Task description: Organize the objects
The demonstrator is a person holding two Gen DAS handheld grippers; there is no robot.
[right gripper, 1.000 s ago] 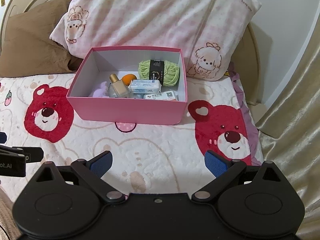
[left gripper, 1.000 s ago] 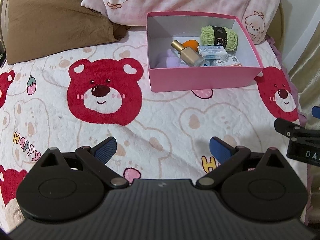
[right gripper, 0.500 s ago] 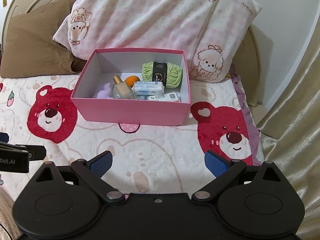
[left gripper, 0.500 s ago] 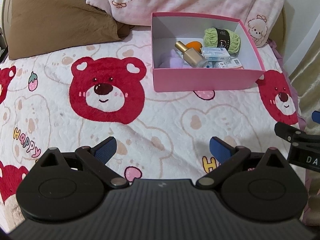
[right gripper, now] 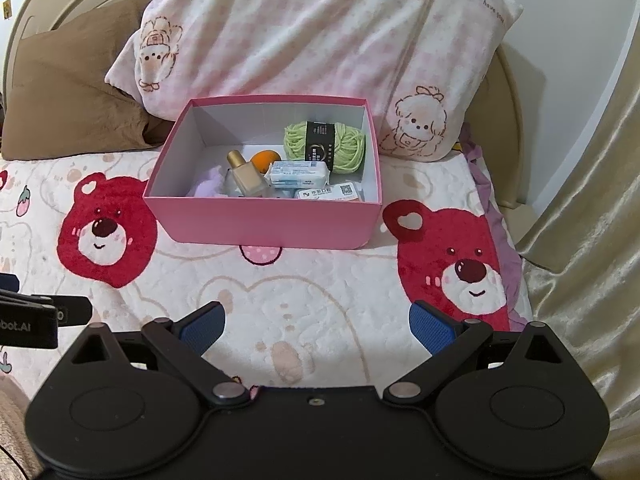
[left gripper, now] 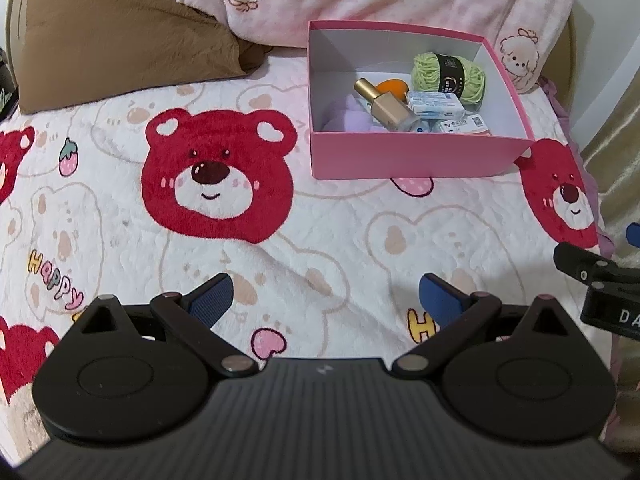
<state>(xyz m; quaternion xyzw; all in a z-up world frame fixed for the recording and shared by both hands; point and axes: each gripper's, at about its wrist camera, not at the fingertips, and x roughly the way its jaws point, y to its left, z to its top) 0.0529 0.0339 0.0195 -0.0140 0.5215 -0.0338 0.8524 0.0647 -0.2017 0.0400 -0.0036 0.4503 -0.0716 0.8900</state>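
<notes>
Fingers (left gripper: 440, 303) stay spread while the pink box (right gripper: 262, 222) seems farther.

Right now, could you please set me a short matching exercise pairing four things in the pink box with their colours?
Things:
1. yarn ball
2. bottle
3. round fruit
4. soft toy

Colours:
A. orange
B. lilac
C. light green, black band
D. beige, gold cap

Pairs: 1-C, 2-D, 3-A, 4-B. All lie inside the pink box; both tongs are open and empty.
</notes>
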